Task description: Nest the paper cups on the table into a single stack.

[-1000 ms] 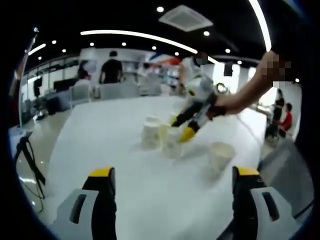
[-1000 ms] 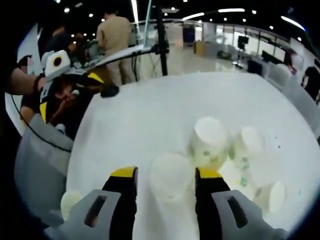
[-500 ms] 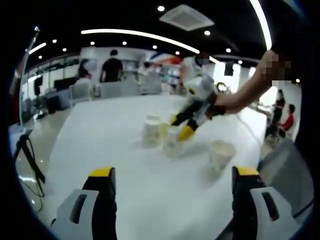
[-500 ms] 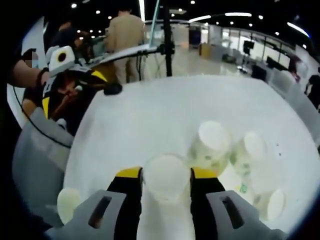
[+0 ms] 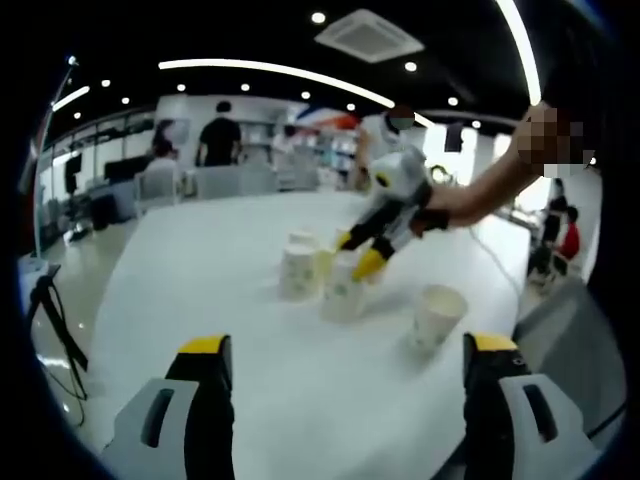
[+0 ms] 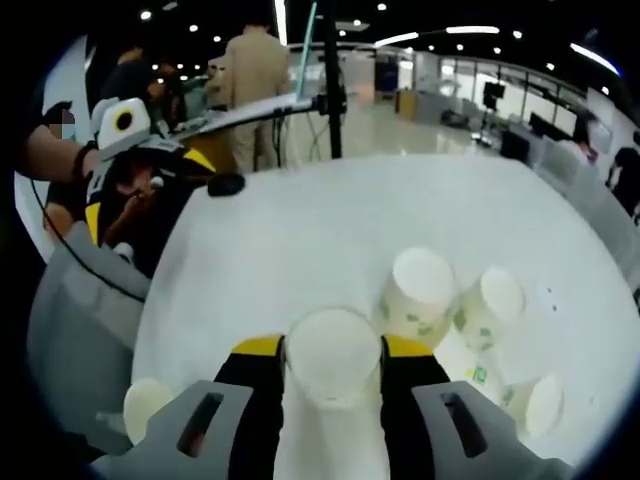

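Note:
Several white paper cups with green print stand on a white table (image 5: 190,290). In the right gripper view, my right gripper (image 6: 332,347) is shut on an upside-down cup (image 6: 333,352). Beside it stand two more inverted cups (image 6: 421,292) (image 6: 490,300), another cup (image 6: 537,405) at the right, and one cup (image 6: 148,405) near the left edge. In the left gripper view, my left gripper (image 5: 347,345) is open with nothing between its jaws. Beyond it, the right gripper (image 5: 358,255) holds the held cup (image 5: 343,292), next to an inverted cup (image 5: 298,272) and an upright cup (image 5: 436,315). The left gripper (image 6: 140,190) appears at the upper left.
People stand in the background of both views. A tripod (image 6: 328,80) rises behind the table (image 6: 300,230), and a small black object (image 6: 227,184) lies near its far edge. A grey chair (image 6: 70,310) sits at the left. Another tripod (image 5: 55,310) stands on the floor.
My right gripper's jaws have closed in from either side onto the upside-down cup. The left gripper stays open and hardly moved.

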### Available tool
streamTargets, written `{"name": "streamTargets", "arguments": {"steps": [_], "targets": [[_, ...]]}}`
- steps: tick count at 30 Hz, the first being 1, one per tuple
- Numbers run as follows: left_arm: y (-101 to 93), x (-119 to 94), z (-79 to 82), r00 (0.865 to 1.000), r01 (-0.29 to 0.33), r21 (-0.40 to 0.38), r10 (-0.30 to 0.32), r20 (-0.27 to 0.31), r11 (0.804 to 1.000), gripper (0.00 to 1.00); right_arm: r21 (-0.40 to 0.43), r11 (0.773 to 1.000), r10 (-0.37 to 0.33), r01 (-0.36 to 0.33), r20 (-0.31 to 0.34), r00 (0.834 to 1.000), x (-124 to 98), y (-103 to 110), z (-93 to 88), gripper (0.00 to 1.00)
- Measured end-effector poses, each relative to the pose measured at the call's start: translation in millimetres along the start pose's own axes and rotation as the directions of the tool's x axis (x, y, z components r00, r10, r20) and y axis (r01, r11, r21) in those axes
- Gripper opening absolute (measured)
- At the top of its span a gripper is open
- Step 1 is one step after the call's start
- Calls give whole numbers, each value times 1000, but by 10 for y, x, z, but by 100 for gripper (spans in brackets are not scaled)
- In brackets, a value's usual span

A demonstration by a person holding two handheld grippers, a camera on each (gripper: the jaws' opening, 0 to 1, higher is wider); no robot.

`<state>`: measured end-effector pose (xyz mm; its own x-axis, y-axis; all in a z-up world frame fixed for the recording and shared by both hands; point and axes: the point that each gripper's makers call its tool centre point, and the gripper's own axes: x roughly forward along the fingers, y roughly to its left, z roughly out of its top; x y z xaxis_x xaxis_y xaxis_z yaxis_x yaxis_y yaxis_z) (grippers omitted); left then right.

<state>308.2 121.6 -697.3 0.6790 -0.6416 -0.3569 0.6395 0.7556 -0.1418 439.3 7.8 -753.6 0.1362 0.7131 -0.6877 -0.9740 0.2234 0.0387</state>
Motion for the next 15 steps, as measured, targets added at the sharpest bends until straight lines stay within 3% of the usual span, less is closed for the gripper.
{"name": "streamTargets", "arguments": {"steps": [15], "targets": [[-61, 30, 110, 1000, 19, 5, -19, 8, 1000, 96, 12, 1000, -21, 20, 48, 999, -261, 53, 190, 34]]}}
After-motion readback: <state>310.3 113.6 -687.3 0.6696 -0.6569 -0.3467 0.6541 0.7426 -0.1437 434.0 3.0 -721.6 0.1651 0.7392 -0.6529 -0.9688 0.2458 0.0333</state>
